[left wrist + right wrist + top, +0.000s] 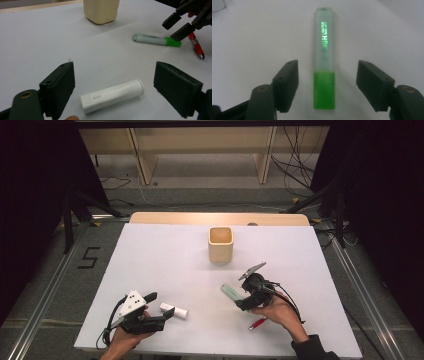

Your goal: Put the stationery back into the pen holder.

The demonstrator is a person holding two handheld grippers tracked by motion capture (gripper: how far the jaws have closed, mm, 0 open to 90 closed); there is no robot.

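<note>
Highlighter (324,65), green-capped, lies flat on the white tabletop (165,255) between the spread jaws of the right tongs (327,85), untouched. Just beside it lies a red pen (257,323). Left tongs (113,87) gape likewise around a white glue stick (112,96). A beige cup (220,245) stands farther back.

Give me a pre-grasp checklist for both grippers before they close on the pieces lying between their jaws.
1. Left gripper open: ok.
2. White cylindrical glue stick between its jaws, flat on the white table: ok.
3. Right gripper open: ok.
4. Pale green highlighter with bright green cap centred between its jaws: ok.
5. Red pen clear of the highlighter: ok.
6. Beige square cup upright, opening free: ok.
</note>
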